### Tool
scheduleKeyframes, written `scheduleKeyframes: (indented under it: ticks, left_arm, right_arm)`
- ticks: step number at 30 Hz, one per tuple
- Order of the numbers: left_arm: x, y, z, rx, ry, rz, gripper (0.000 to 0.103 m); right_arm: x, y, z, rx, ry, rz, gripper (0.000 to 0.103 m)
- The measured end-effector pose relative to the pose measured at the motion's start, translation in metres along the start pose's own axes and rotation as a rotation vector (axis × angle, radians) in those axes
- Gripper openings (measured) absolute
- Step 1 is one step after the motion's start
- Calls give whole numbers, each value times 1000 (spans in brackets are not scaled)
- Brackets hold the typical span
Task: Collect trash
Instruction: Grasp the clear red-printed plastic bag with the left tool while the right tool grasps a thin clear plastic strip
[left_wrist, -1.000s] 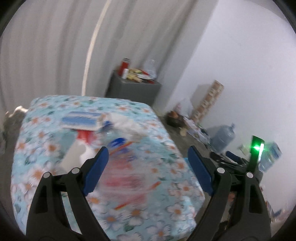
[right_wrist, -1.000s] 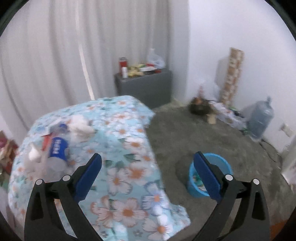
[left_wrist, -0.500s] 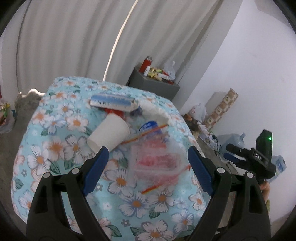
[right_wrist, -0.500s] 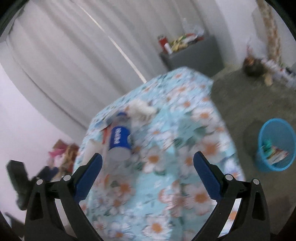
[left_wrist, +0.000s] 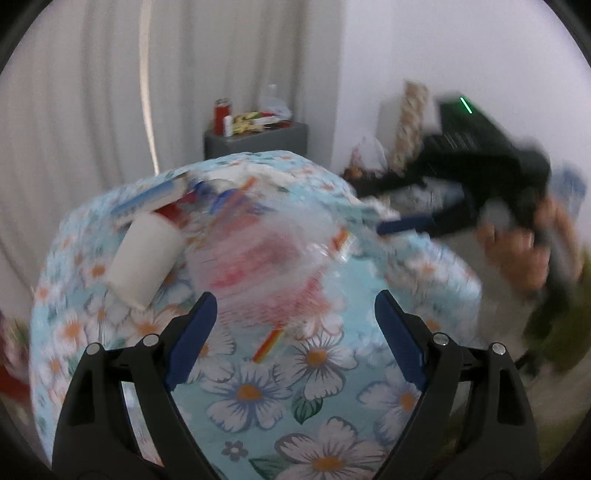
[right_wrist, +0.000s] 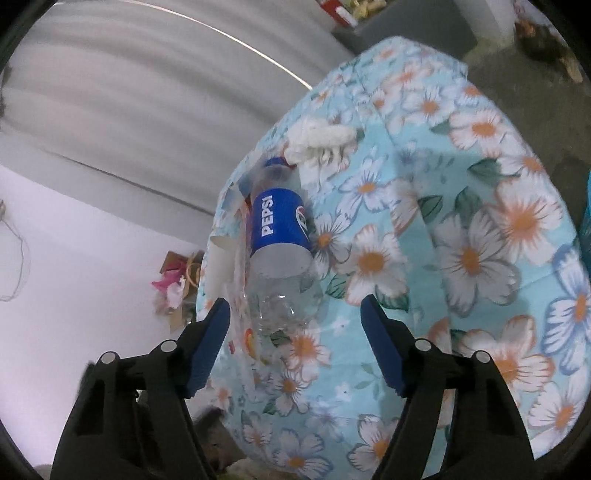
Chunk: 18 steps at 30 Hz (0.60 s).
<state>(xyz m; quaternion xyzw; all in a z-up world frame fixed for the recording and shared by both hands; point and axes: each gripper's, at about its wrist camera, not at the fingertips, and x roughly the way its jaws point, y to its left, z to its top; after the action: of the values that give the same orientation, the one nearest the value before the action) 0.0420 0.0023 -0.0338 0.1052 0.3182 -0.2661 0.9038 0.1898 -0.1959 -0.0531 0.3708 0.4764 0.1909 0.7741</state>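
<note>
A clear plastic wrapper with red print (left_wrist: 269, 269) lies on the flowered tablecloth (left_wrist: 317, 373), just ahead of my open left gripper (left_wrist: 295, 314). A white paper cup (left_wrist: 144, 254) lies on its side to the wrapper's left, beside a blue-and-white box (left_wrist: 147, 199). In the right wrist view an empty Pepsi bottle (right_wrist: 280, 243) lies on the cloth with its base toward my right gripper (right_wrist: 295, 317). Those jaws are closing, and the bottle's base sits just ahead of the tips, untouched. Crumpled white tissue (right_wrist: 321, 140) lies beyond the bottle's cap.
A grey cabinet (left_wrist: 258, 138) with bottles and packets stands behind the table by the curtain. The person's hand (left_wrist: 524, 251) holding the other gripper shows blurred at the right of the left wrist view. Clutter lies on the floor along the wall.
Both grippers have dropped toward the table and the trash looks larger. The right gripper swung left from the blue bin to face the Pepsi bottle, and its jaws have narrowed.
</note>
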Motion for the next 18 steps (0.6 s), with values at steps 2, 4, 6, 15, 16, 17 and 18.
scheduleKeyframes:
  ticks: [2, 4, 6, 15, 16, 17, 18]
  left_arm:
    - [10, -18, -5, 118, 13, 74, 83]
    - [24, -35, -11, 243, 28, 167, 83]
    - [33, -44, -15, 322, 32, 222, 83]
    - [62, -68, -26, 542, 48, 399, 58]
    - [63, -67, -25, 541, 47, 408, 51]
    - [63, -66, -23, 534, 43, 410, 44]
    - [60, -64, -21, 514, 36, 405, 41]
  right_arm:
    - [3, -1, 1, 9, 9, 7, 71]
    - [4, -1, 3, 13, 16, 13, 71]
    - [7, -2, 3, 22, 24, 18, 70]
    - [6, -10, 1, 54, 37, 31, 70]
    - [6, -10, 0, 55, 37, 31, 70]
    - [6, -10, 0, 57, 37, 31, 70]
    - [5, -11, -1, 58, 37, 31, 70]
